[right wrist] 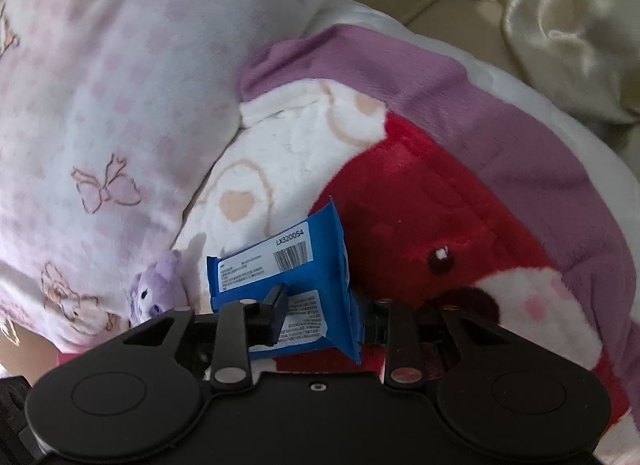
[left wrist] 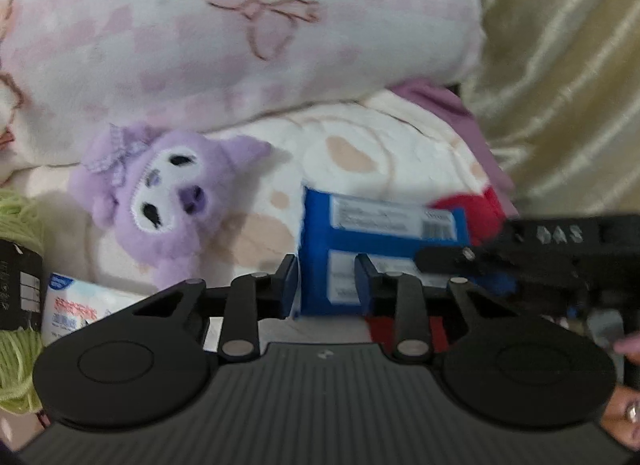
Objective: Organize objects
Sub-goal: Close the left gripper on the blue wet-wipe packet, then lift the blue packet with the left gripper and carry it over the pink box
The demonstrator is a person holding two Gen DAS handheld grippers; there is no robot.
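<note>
Left tool (left wrist: 327, 283) narrowed onto the near left end of a blue packet (left wrist: 380, 249), both pads pressed against its sides. Right tool (right wrist: 326, 313) likewise closed on the same blue packet (right wrist: 296, 285), one finger (right wrist: 276, 305) lying across its printed face, the other hidden behind the packet's right edge. Seen from the left wrist, right tool (left wrist: 440, 257) reaching in from the right over the packet's label.

Packet held between both tools just above a bed blanket (left wrist: 360, 145), long axis running left to right, white labels and barcode facing up and toward the cameras, far edge tipped upward. Beside it on the right, touching, a red plush toy (right wrist: 420, 225). To the left, apart, a purple plush toy (left wrist: 168, 185); nearer left, a white wipes pack (left wrist: 76, 305) and green yarn (left wrist: 16, 225). Behind, a pink bow-print pillow (left wrist: 200, 45).
</note>
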